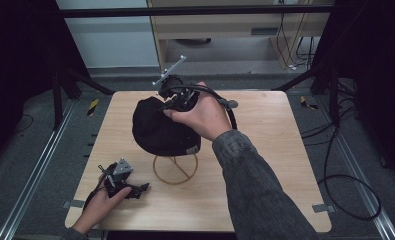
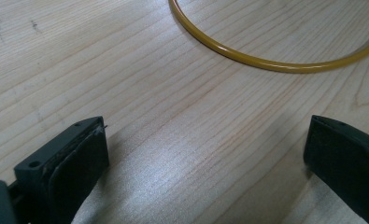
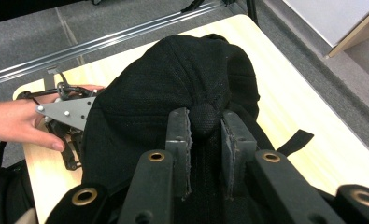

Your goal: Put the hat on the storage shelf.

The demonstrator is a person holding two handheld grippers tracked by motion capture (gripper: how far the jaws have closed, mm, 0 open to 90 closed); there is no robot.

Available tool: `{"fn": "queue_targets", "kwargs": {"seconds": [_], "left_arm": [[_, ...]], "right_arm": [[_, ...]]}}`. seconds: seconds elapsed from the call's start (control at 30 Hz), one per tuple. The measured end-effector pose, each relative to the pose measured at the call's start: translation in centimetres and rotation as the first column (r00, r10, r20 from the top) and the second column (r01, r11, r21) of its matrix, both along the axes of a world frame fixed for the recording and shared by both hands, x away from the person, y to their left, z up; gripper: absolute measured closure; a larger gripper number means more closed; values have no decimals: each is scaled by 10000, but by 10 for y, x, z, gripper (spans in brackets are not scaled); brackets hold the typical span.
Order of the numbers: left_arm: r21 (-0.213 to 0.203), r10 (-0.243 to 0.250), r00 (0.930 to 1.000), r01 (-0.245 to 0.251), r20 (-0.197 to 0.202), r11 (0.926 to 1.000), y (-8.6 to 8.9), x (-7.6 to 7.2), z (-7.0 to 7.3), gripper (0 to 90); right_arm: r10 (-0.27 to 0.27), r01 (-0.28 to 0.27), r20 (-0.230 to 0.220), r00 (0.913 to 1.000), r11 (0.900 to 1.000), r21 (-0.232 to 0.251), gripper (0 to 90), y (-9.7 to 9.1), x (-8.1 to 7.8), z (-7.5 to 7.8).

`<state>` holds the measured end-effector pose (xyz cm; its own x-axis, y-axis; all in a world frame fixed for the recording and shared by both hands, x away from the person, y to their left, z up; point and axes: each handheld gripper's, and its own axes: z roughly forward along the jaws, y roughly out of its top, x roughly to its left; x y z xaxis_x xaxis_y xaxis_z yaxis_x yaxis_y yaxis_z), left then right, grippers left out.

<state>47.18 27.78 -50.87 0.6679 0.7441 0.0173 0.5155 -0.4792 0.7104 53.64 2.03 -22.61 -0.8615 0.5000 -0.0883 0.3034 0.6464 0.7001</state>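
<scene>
— Black fabric fills the middle of the frame. What is it?

— A black mesh-cloth cap (image 1: 157,127), perched on a yellow wire stand with a ring base (image 1: 175,170) at the centre of the pale wooden table (image 1: 265,150).

— And the right gripper (image 3: 205,128)?

— It sits at the far side of the cap's crown. From the right gripper view, its two black jaws are pinched on the small round button at the top of the cap, cloth bunched between the pads. From the high view, the right hand (image 1: 202,115) wraps the tool, a grey denim-like sleeve (image 1: 255,185) reaching in from below.

— The left gripper (image 1: 135,190)?

— Low at the near left corner of the table, well apart from the cap, held in the left hand (image 1: 102,202). The left gripper view has its jaws standing wide, bare wood between them, an arc of the yellow ring just ahead.

— Anything else?

— A black strap of the cap (image 3: 296,140) lies on the tabletop.
</scene>
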Motion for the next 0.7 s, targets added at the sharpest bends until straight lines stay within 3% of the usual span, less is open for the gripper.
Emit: {"fn": "queue_targets", "kwargs": {"seconds": [0.7], "left_arm": [[19, -6, 10000, 6, -2, 10000, 0, 0, 0, 0]], "right_arm": [[50, -51, -263, 9996, 10000, -46, 732, 0, 2, -7]]}}
